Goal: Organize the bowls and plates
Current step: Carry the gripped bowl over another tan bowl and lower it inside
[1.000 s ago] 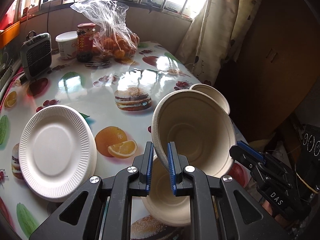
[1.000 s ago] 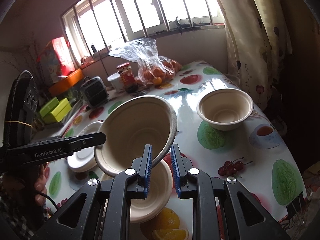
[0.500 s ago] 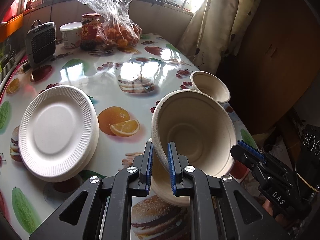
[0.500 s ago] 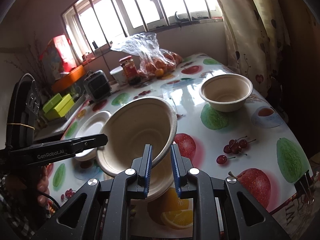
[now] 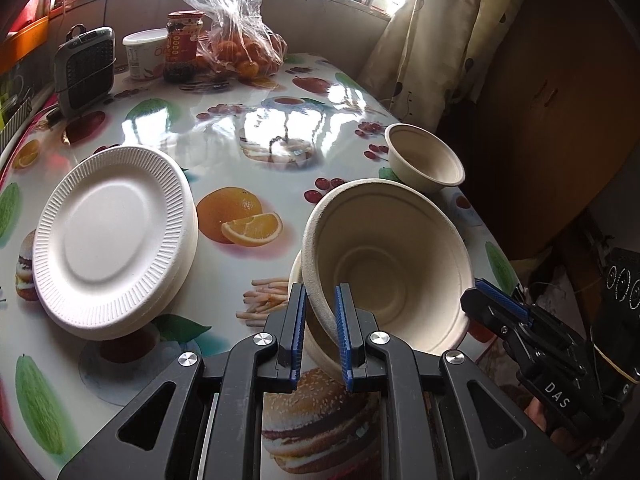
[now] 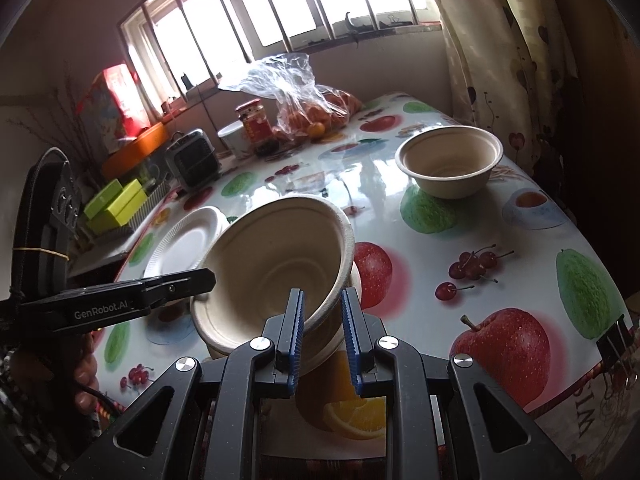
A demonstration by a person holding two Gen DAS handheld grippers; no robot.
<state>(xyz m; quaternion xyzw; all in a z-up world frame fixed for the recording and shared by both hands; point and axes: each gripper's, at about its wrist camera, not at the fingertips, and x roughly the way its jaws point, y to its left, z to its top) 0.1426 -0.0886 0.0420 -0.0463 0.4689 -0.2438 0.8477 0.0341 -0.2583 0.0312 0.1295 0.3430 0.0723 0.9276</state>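
Bowl (image 5: 384, 268) rim pinched between both grippers' fingers (image 5: 343, 332).

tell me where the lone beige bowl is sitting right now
The lone beige bowl stands upright near the table's far right edge by the curtain, apart from the tilted bowl.

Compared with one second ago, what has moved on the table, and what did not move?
Both grippers, left gripper and right gripper, lowered the tilted bowl into the bowl beneath, each clamped on its rim. The stacked plates and far bowl stayed put.
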